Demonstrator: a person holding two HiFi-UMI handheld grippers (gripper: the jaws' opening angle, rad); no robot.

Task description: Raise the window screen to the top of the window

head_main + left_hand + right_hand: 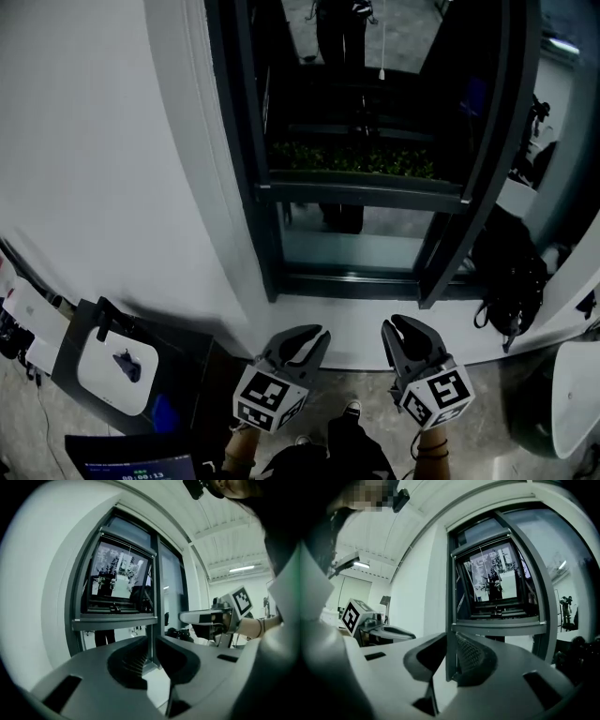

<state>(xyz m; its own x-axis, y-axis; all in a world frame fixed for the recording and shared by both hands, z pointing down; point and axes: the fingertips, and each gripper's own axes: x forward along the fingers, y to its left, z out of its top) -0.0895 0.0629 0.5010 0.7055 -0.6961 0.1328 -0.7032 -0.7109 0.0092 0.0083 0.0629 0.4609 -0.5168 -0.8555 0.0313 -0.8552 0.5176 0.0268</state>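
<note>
There are two grippers, the left gripper (317,334) and the right gripper (397,326), one window (361,192) and one black bag (514,281).

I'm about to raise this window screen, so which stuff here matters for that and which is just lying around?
For the job: window, left gripper, right gripper.
Lying about: black bag, white device, display.

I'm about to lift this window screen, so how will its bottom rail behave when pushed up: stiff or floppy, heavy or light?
The bottom rail looks like a straight rigid bar spanning the window frame, so it will probably stay stiff and could bind if pushed off-centre. It looks slim, so likely light. The pull cord hangs free and would probably swing.
</note>
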